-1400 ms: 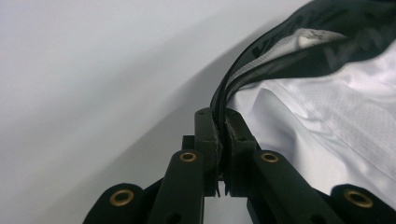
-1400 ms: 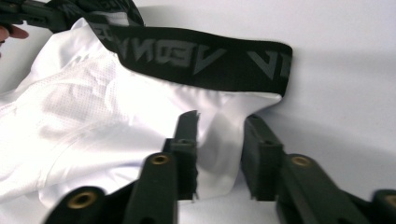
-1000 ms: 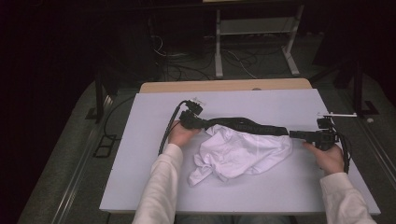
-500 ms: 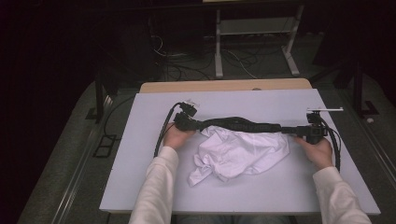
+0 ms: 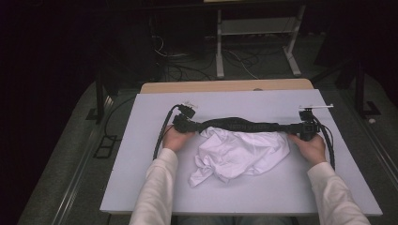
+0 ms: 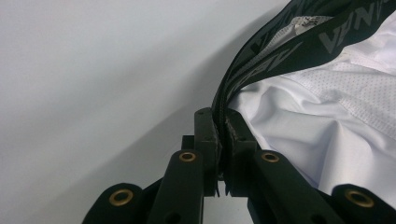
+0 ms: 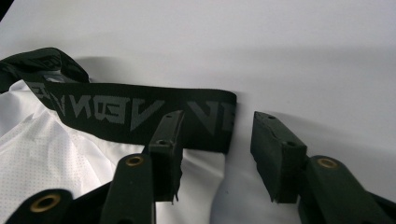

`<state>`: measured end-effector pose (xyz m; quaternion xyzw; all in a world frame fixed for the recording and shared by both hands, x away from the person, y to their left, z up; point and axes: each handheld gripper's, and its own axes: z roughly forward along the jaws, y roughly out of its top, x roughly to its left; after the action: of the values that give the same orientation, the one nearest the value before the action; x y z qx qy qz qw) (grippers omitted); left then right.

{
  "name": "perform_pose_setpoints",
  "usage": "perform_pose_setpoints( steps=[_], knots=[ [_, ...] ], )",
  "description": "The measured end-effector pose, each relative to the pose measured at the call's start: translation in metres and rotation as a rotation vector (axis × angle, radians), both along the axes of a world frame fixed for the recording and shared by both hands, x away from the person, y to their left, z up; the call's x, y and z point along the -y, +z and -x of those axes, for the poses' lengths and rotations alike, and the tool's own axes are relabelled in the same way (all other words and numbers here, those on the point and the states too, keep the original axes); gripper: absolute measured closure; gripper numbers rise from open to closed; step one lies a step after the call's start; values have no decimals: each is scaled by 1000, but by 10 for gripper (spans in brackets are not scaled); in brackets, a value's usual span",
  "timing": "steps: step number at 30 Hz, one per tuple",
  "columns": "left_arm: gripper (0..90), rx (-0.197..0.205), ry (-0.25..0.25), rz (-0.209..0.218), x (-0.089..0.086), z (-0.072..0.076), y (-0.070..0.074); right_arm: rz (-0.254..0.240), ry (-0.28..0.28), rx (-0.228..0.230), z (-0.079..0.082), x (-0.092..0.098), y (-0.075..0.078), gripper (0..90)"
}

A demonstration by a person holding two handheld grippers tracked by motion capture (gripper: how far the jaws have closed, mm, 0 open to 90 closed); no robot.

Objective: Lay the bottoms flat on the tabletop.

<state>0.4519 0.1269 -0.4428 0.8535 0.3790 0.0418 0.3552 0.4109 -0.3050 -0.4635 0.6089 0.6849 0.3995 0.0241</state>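
Observation:
A white garment (image 5: 239,152) lies crumpled on the pale grey table (image 5: 234,101), with its black lettered waistband (image 5: 244,125) stretched along its far edge. My left gripper (image 5: 195,125) is shut on the band's left end; in the left gripper view the jaws (image 6: 223,119) pinch the folded band (image 6: 280,51) beside the white mesh fabric (image 6: 327,107). My right gripper (image 5: 293,127) sits at the band's right end. In the right gripper view its jaws (image 7: 217,116) stand apart and have just been closing. The band's end (image 7: 116,109) lies between them, unpressed.
A wooden tabletop edge (image 5: 225,86) shows behind the grey surface. Farther back a white metal frame (image 5: 256,47) and loose cables (image 5: 183,70) sit on the dark floor. Black cables (image 5: 162,136) trail from both grippers across the table.
The right hand has shifted left and slightly away from me toward the band's end. The waistband now lies straighter. The left gripper has stayed put, still clamped.

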Motion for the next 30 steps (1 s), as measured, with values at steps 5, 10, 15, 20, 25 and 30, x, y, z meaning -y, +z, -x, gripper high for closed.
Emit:
perform_pose_setpoints(
  steps=[5,10,15,20,25,30],
  knots=[
    [846,0,3,10,-1,1,0,7,30,-4,-7,-8,-2,739],
    [846,0,4,18,-4,3,-1,-21,60,-10,-9,-10,-4,844],
    [846,10,9,13,-11,4,4,-19,73,12,-7,-11,2,854],
    [847,28,34,10,-26,7,21,-37,89,43,-10,-16,15,855],
    [847,68,51,7,-47,13,48,-86,112,80,-18,-26,32,855],
    [847,94,75,-6,-55,8,70,-92,116,115,-28,-33,51,855]
  ],
)
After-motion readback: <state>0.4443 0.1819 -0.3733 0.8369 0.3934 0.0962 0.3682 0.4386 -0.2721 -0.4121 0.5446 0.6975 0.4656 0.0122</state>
